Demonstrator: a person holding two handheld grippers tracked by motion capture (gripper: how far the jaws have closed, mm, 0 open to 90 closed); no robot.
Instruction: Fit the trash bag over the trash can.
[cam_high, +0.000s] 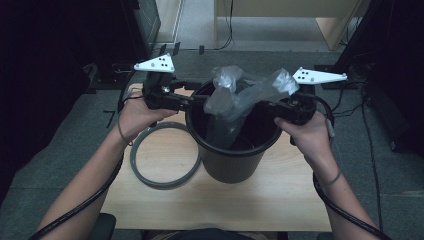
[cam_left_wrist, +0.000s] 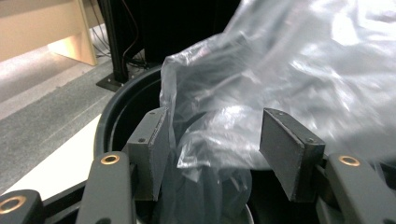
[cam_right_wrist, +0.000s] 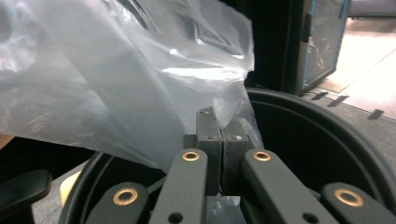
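So: right gripper (cam_right_wrist: 222, 135) has its fingers clamped on the edge of the clear crinkled plastic bag (cam_high: 240, 92), lifting it to spread; left gripper (cam_left_wrist: 215, 144) fingers gape around the film, unpinched. Bag hangs in the black round bin (cam_high: 232, 160) on the wooden worktop (cam_high: 165, 200); grey ring (cam_high: 142, 172) waits beside.

We see clear, crinkled plastic bag (cam_high: 240, 97) bunched above and hanging into round black plastic bin (cam_high: 235, 160). Bag's lower part drops inside bin; upper folds rise above rim, spread left to right. In right gripper view, thin edge of bag (cam_right_wrist: 140, 79) pinched between closed pads. In left gripper view, bag (cam_left_wrist: 261, 93) lies between two spread pads, film against left pad. Bin stands upright on light wooden tabletop, mouth open, near table's middle.
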